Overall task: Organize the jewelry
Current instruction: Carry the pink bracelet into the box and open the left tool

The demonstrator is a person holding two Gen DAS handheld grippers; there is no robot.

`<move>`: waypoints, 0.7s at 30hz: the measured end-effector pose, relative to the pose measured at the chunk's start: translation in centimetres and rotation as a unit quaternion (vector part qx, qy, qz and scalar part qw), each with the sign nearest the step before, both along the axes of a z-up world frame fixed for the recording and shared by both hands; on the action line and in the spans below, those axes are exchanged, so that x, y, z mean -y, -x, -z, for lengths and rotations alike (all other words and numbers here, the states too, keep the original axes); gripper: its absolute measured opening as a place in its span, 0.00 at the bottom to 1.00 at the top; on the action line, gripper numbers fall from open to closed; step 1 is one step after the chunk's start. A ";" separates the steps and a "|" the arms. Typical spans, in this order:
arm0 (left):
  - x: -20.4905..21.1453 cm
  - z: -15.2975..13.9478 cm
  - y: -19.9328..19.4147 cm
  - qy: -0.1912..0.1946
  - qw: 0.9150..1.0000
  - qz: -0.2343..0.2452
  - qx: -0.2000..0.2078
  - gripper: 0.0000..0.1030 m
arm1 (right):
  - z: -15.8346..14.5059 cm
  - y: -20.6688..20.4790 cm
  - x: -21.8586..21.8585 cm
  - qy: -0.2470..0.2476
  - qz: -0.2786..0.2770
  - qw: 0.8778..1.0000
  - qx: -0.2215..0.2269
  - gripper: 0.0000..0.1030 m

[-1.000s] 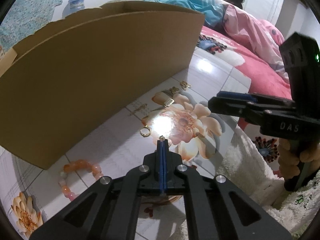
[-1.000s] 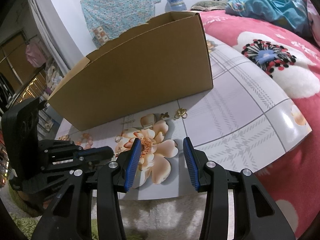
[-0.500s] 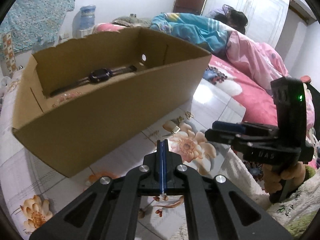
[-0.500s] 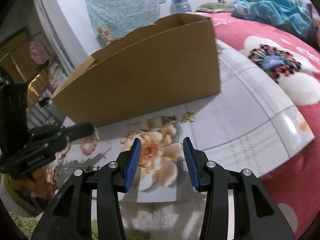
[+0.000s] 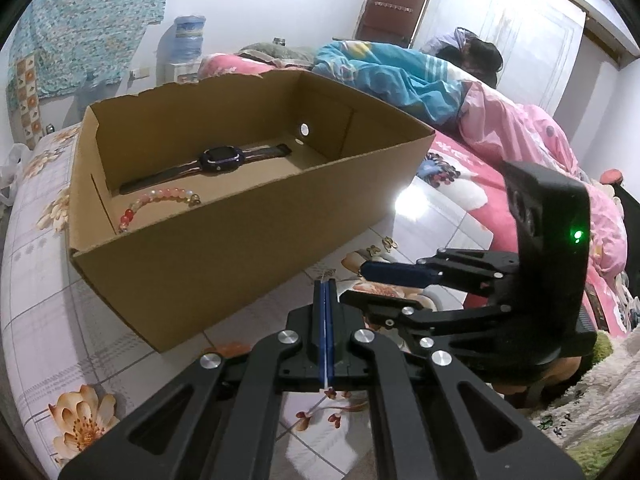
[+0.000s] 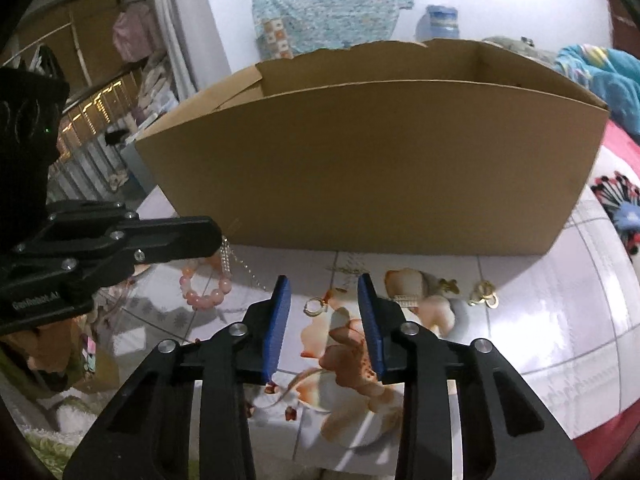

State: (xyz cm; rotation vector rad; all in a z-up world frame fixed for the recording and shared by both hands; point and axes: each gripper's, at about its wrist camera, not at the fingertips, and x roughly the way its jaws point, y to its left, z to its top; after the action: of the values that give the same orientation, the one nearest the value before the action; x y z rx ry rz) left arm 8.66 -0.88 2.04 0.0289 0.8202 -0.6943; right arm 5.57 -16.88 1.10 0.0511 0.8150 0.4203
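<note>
My left gripper (image 5: 325, 282) is shut, held above the table in front of the open cardboard box (image 5: 240, 240). In the right wrist view a silvery chain (image 6: 227, 258) hangs from the tip of the left gripper (image 6: 218, 236). Inside the box lie a dark watch (image 5: 218, 158) and a bead bracelet (image 5: 160, 200). My right gripper (image 6: 323, 292) hovers low over the table with its jaws closing. A small gold ring (image 6: 314, 306) lies on the table between them, and the pads are clear of it. A pink bead bracelet (image 6: 208, 286) lies to its left.
Gold earrings (image 6: 486, 294) and a small sparkly clip (image 6: 408, 300) lie on the flowered tabletop (image 6: 540, 320) by the box's right end. A bed with pink covers (image 5: 520, 152) and a person lying on it is behind. A fluffy rug (image 5: 580, 420) lies below the table edge.
The left gripper has risen, so the inside of the box has come into view. The right gripper has swung left over the gold ring, and its jaws have narrowed.
</note>
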 end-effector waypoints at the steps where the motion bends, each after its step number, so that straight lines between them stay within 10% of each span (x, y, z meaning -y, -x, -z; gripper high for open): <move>1: -0.1 0.0 -0.1 0.001 1.000 -0.001 0.000 0.00 | 0.1 -0.1 -0.2 0.003 -0.002 1.000 0.000 0.28; 21: -0.6 0.0 -0.3 0.013 1.000 0.006 -0.002 0.00 | 1.3 -0.6 -3.0 0.064 -0.022 0.998 -0.005 0.15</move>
State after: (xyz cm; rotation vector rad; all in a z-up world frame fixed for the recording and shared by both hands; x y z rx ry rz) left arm 9.00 -0.31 2.00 0.0083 0.8150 -0.7169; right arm 6.14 -13.89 -0.23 -0.0839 0.8523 0.4083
